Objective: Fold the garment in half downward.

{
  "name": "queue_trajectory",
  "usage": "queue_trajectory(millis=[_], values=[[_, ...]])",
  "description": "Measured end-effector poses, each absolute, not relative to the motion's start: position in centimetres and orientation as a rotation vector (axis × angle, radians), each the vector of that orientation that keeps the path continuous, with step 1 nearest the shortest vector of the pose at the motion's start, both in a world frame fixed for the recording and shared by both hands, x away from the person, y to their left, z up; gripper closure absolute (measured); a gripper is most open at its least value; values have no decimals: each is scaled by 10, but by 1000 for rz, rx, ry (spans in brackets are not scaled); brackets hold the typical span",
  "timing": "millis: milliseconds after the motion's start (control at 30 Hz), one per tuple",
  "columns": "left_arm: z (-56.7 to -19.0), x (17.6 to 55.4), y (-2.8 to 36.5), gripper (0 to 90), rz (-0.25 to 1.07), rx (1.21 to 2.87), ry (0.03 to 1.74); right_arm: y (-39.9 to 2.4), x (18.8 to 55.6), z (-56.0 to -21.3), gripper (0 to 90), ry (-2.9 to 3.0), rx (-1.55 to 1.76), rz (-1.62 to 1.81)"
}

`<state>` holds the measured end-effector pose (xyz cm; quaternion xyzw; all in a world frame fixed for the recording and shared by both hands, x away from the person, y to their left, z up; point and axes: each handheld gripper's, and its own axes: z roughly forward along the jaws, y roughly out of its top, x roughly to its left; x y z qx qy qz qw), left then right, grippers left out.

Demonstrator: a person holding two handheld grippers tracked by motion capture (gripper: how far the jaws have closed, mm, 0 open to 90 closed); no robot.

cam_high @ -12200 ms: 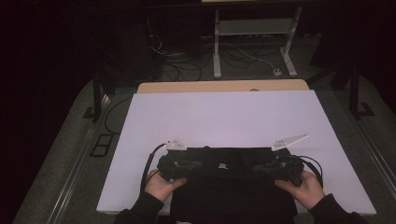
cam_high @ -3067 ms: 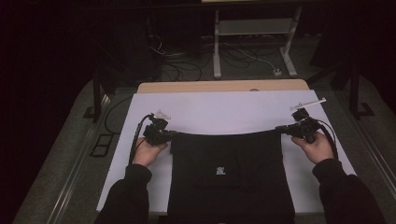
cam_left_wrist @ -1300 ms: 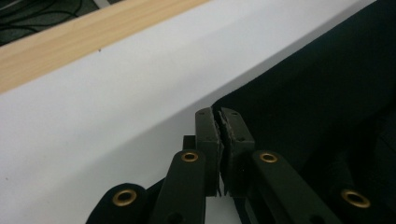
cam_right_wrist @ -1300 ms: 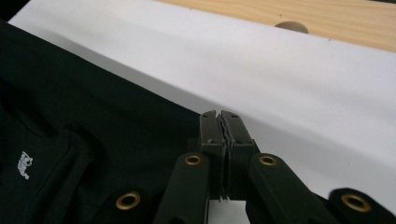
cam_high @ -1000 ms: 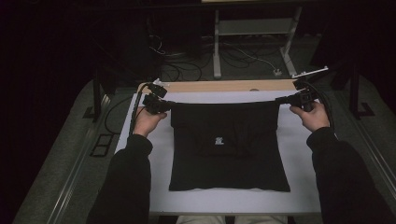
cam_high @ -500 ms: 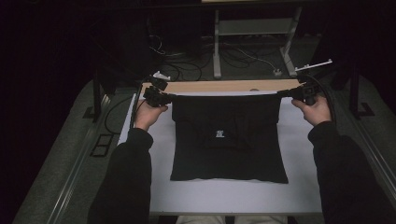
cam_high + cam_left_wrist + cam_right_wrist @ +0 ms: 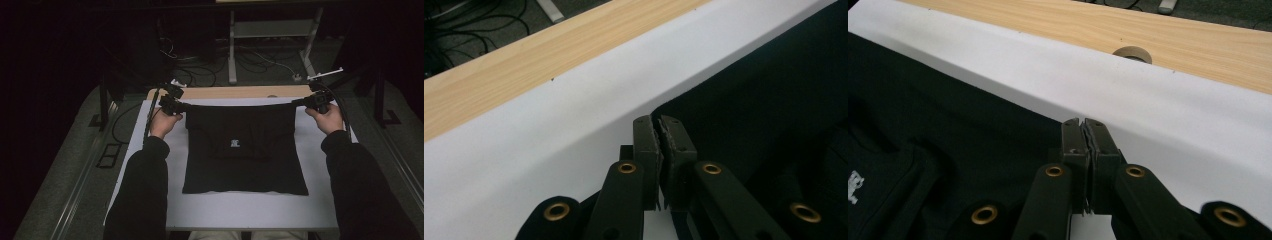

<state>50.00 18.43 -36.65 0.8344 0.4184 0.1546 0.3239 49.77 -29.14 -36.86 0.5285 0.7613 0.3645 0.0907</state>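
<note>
1. The black garment (image 7: 244, 150) lies spread flat on the white table (image 7: 330, 210), its top edge at 12 o'clock near the wooden strip (image 7: 235, 92).
2. The left gripper (image 7: 170, 104) pinches the top corner at 10 o'clock; the right gripper (image 7: 312, 101) pinches the one at 2 o'clock, both clamped on cloth.
3. Spreading looks nearly done; letting go, and perhaps folding, remain.
4. Its long axis runs 12 to 6, hem toward the person.

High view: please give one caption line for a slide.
Both grippers, left and right, pinch the black garment's far corners.
</note>
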Motion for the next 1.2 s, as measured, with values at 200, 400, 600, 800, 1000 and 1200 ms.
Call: queue_trajectory(millis=[200,400,600,800,1000,1200], values=[[-379,508,186,848,342,2162,1160,-290,506,-380,859,2265,1619,1088],[-392,513,186,745,265,2100,1276,-291,506,-388,741,2243,1652,1060],[-393,508,192,461,282,2051,1267,-299,503,-390,631,2206,1668,1108],[-388,504,196,212,192,2031,1211,-305,497,-386,402,2187,1664,1141],[-384,499,188,88,125,2064,1141,-302,492,-380,243,2187,1642,1184],[-382,496,182,0,43,2063,1092,-295,486,-373,0,2224,1583,1162]])
